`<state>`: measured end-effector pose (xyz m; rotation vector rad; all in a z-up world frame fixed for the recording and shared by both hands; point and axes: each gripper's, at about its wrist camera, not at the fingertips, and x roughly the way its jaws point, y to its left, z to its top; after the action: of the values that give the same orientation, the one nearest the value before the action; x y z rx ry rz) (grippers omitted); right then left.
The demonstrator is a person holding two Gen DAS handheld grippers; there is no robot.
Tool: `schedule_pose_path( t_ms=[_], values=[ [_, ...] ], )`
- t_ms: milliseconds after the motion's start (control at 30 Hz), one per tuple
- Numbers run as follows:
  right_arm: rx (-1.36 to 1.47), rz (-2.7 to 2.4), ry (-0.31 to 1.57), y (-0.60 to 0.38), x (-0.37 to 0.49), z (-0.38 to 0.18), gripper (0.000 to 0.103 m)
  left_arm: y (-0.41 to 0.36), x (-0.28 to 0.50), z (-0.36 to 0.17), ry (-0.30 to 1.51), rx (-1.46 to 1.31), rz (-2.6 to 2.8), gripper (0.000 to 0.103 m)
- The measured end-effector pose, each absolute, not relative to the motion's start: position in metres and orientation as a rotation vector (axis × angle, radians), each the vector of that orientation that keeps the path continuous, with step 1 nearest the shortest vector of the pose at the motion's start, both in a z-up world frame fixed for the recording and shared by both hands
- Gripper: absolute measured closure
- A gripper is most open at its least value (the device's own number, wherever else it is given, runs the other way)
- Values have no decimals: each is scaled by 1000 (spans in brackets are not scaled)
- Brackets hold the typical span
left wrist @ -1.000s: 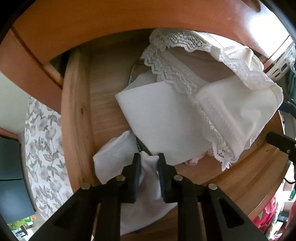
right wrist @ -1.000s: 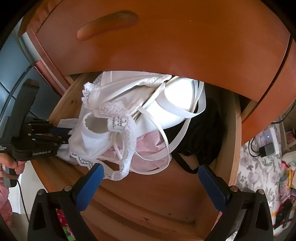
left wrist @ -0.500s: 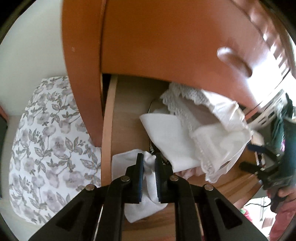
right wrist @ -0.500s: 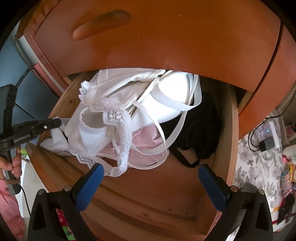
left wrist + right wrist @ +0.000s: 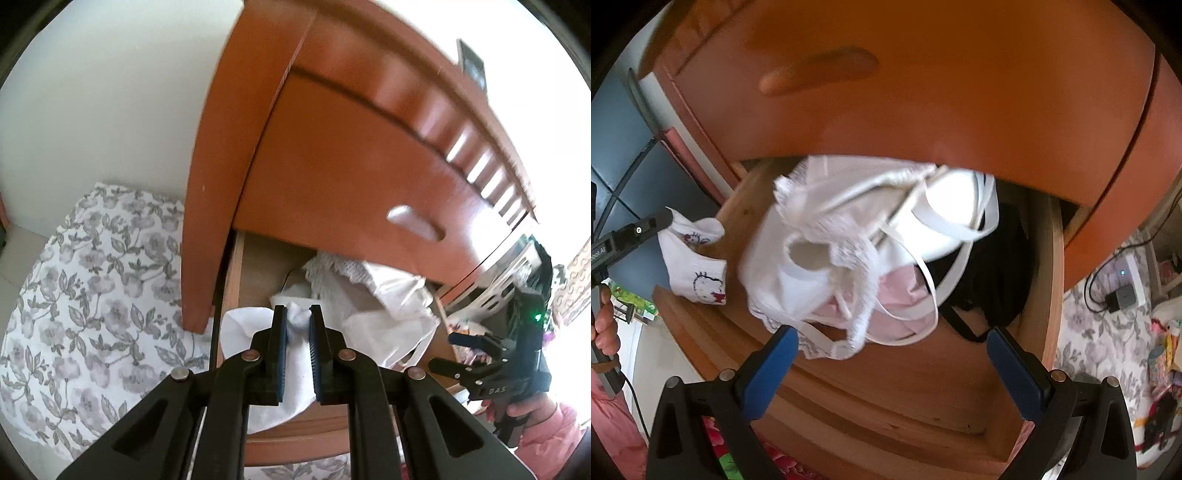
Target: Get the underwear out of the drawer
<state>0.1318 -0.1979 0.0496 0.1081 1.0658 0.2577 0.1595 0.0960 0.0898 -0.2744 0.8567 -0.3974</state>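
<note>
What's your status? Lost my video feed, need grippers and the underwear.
Left gripper shut on white printed underwear, lifted at drawer's left end. Right gripper open, empty, over the lace pile. Nothing blocking.

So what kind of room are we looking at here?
Most likely a bedroom: a wooden dresser with an open drawer full of underwear, beside what looks like a flowered bedspread.

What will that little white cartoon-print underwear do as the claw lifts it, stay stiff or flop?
Probably flop: the white underwear already hangs in soft folds from the left claw, which is shut on a bunched corner. It looks light, since that small pinch carries it. The cloth may drag across the drawer edge rather than snag.
</note>
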Motion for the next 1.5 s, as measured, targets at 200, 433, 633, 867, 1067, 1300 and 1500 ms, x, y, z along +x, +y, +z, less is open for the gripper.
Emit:
schedule_pose_path(
  t_ms=[200,433,633,867,1067,1300,1500],
  values=[
    [71,296,1011,-181,131,74,0,108,152,109,786,-305,-410,92],
    [27,340,970,-155,137,87,0,111,142,119,749,-312,-430,92],
    [90,352,992,-152,158,80,0,116,141,114,758,-320,-428,92],
    [150,394,1010,-143,176,71,0,120,142,107,774,-330,-429,92],
    [263,434,1050,-143,181,54,4,122,143,103,783,-334,-429,92],
    [456,419,1010,-166,193,53,15,121,144,100,794,-338,-429,92],
    [618,370,1017,-178,205,39,35,120,145,97,808,-334,-434,92]
  ],
)
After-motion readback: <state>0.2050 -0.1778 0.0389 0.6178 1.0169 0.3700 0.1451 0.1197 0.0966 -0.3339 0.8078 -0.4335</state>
